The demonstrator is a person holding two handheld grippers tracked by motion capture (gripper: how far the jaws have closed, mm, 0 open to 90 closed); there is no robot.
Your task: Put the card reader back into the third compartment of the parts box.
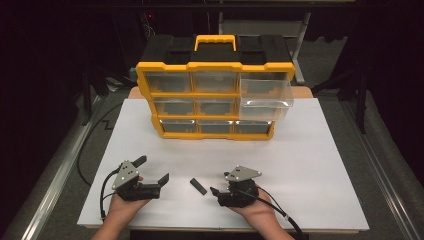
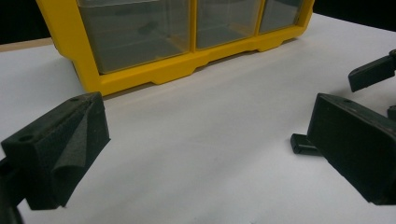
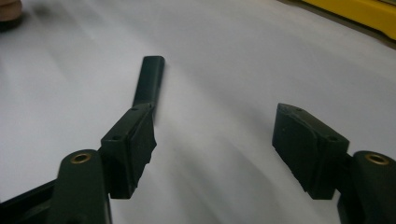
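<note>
A small black bar (image 1: 198,186) lies flat on the white board (image 1: 310,165), between my two grippers. My left gripper (image 1: 152,170) rests at the near left, jaws wide open and empty, pointing right toward the bar (image 2: 302,143). The left gripper view shows its jaws (image 2: 205,121) apart over bare white surface. My right gripper (image 1: 216,194) sits just right of the bar and points left at it. In the right gripper view its jaws (image 3: 215,123) stand apart with nothing between them. The bar (image 3: 150,79) lies just beyond the tip of the left-hand jaw.
A yellow and black drawer organizer (image 1: 215,95) with clear drawers stands at the back of the board. Its top right drawer (image 1: 265,95) is pulled out. The organizer's bottom row (image 2: 154,74) faces the left gripper. Dark floor surrounds the table.
</note>
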